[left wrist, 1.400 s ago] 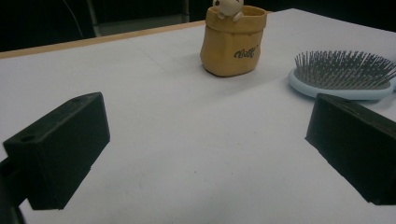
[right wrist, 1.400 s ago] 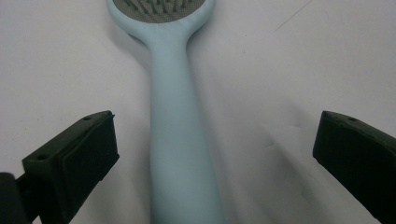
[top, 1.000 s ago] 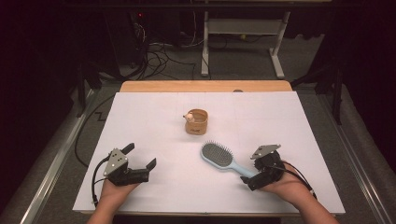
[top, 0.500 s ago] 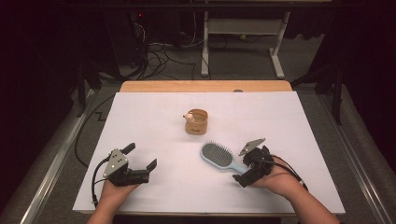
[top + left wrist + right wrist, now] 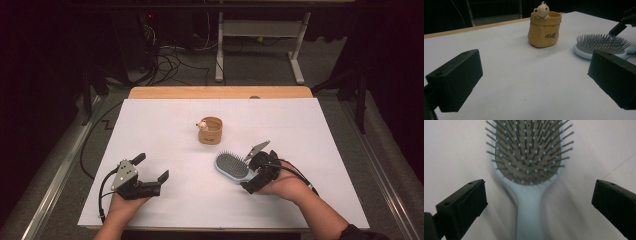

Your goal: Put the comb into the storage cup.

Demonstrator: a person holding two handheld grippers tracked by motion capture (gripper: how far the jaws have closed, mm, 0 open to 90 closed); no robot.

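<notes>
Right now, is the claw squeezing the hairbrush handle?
No, the right claw is wide open, its black jaws standing apart on either side of the light blue hairbrush handle without touching it.

Setting: lab or recording workspace. A flat wooden surface [image 5: 150, 93] covered with a white sheet is standing on grey carpet; a tangle of black cables [image 5: 170, 57] is lying on the floor behind it; a white metal-framed stand [image 5: 260, 30] is sitting in a dark, unlit background.
</notes>
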